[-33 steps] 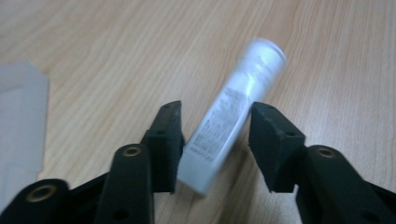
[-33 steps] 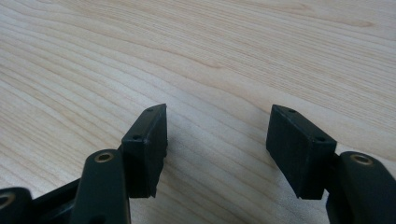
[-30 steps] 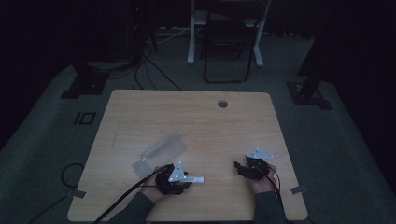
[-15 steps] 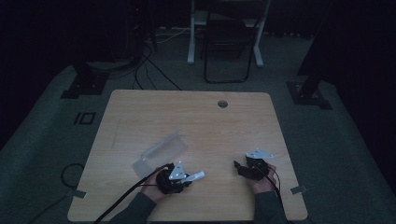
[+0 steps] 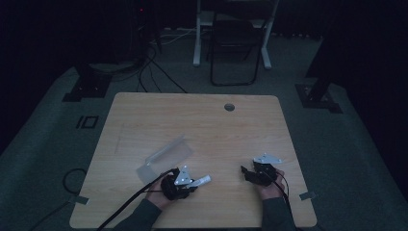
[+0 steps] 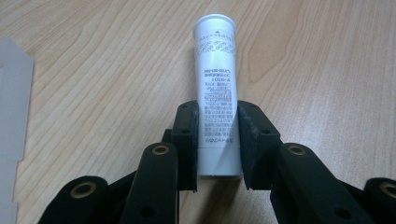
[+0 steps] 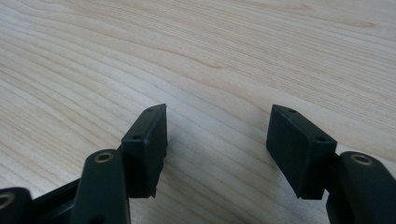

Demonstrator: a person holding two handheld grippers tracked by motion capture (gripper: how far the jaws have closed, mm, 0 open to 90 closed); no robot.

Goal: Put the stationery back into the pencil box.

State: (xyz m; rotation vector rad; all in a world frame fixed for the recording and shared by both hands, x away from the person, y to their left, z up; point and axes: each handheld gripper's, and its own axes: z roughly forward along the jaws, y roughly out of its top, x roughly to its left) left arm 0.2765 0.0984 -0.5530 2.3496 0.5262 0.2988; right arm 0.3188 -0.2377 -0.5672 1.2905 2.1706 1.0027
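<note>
Now my left gripper (image 6: 218,140), jaws just closing, clamps the white tube (image 6: 215,88) (lying flat); right gripper (image 7: 217,135) gapes empty.

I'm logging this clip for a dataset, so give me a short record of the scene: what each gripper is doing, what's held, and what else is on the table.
left gripper: jaws have just been closing, pads now pressed on both sides of the white tube
white tube: lying on the table, cap end pointing away from the gripper
right gripper: open, nothing between the jaws, low over bare wood
clear plastic package: on the table beyond the left gripper, apart from the tube
table: light wood, round hole near far edge
</note>
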